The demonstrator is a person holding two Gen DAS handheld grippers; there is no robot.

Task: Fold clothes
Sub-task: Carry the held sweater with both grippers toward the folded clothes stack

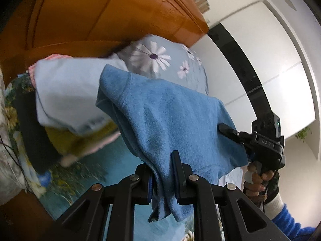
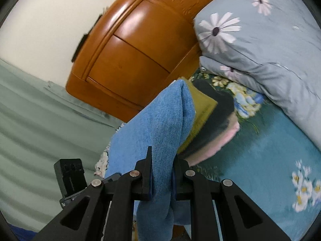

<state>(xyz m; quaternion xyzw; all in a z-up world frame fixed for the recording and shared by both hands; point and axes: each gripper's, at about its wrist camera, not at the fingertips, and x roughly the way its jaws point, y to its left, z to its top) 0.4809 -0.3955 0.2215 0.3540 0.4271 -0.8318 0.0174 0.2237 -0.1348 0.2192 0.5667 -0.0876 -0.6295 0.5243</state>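
Left hand-held gripper point(image 1: 162, 177) is clamped on a bunched edge of the blue terry towel point(image 1: 170, 120), cloth squeezed between both black fingers and hanging out below them. Right hand-held gripper point(image 2: 162, 177) is likewise closed on the same blue towel, a thick fold pinched between its pads and drooping under the jaws. In the left wrist view the right gripper shows at the far side of the towel, its finger lying on the cloth's right edge, with the person's hand point(image 1: 257, 180) wrapped round the handle and a blue sleeve point(image 1: 289, 224) below it. Towel is lifted off the bed, stretched between the two grippers, above the teal floral bedsheet point(image 2: 260, 160). Just beyond the towel sits a stack of folded clothes point(image 2: 208, 118): olive-yellow piece on top, black under it, pink at the bottom, resting on the sheet. Left wrist view also has a pale blue-white garment point(image 1: 66, 92), blurred, over that stack, a red-checked edge behind it. Further back, a grey-blue daisy-print pillow point(image 2: 260, 40) lies on the bed against the orange wooden headboard point(image 2: 130, 56). Beyond that, white wall and pale green curtain point(image 2: 30, 120) in the right view; white cabinet doors point(image 1: 260, 60) in the left.
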